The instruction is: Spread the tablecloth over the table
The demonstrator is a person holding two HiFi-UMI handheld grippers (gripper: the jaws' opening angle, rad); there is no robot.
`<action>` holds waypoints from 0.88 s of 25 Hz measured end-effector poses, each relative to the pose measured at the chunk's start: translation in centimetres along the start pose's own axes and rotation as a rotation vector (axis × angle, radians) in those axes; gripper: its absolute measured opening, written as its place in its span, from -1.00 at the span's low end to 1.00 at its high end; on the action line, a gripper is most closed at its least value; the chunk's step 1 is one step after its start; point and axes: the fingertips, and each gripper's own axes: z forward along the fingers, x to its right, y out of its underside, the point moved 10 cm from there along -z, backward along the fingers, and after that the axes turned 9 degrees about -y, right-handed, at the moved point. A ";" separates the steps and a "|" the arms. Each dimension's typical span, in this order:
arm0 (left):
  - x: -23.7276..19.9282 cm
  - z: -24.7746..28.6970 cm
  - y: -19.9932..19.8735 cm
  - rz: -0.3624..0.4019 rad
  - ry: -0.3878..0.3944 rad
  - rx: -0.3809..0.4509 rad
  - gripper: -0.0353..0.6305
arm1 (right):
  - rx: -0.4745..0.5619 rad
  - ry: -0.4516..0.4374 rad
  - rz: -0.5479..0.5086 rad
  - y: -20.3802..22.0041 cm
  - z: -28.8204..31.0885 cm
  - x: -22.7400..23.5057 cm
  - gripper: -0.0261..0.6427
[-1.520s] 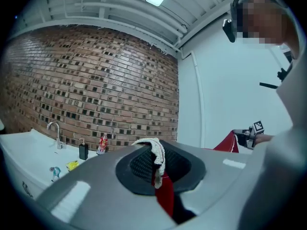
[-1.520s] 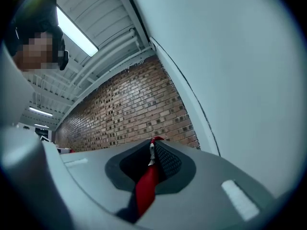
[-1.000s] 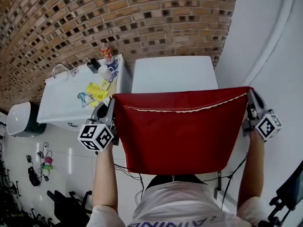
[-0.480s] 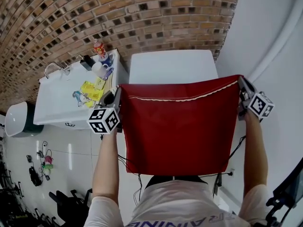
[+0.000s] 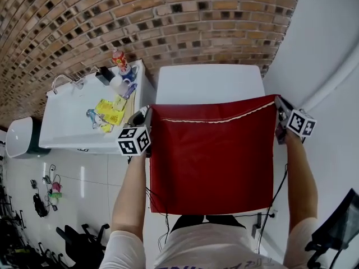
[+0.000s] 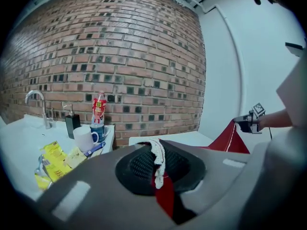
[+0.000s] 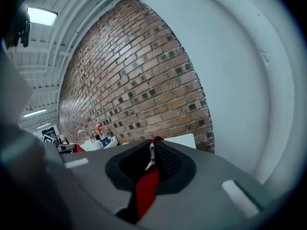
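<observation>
Red cloth point(image 5: 213, 161) is up in the air, stretched flat between both hands. Its top edge sits over the near edge of the white bench point(image 5: 210, 83), can't tell if it touches. Left hand-held gripper point(image 5: 147, 115) is clamped tight on the cloth's top left corner, and the right hand-held gripper point(image 5: 279, 104) pinches the top right corner. The white trim point(image 5: 219, 119) sags a bit between them. Beside the bench's left edge is a sink bench point(image 5: 73, 125) with a mug point(image 5: 116, 84), a bottle point(image 5: 118, 59) and yellow packets point(image 5: 109, 109) near its right edge.
</observation>
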 end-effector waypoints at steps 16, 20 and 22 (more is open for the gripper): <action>-6.2 10.3 7.1 -0.703 0.052 -0.149 -0.31 | -0.138 0.090 0.414 3.8 8.7 9.9 -0.53; -6.8 10.3 6.1 -0.614 0.047 -0.104 -0.02 | -0.025 0.071 0.358 3.0 9.8 9.8 -0.12; -6.9 9.8 5.6 -0.495 0.020 -0.087 -0.02 | -0.009 0.032 0.247 2.3 10.2 8.5 -0.14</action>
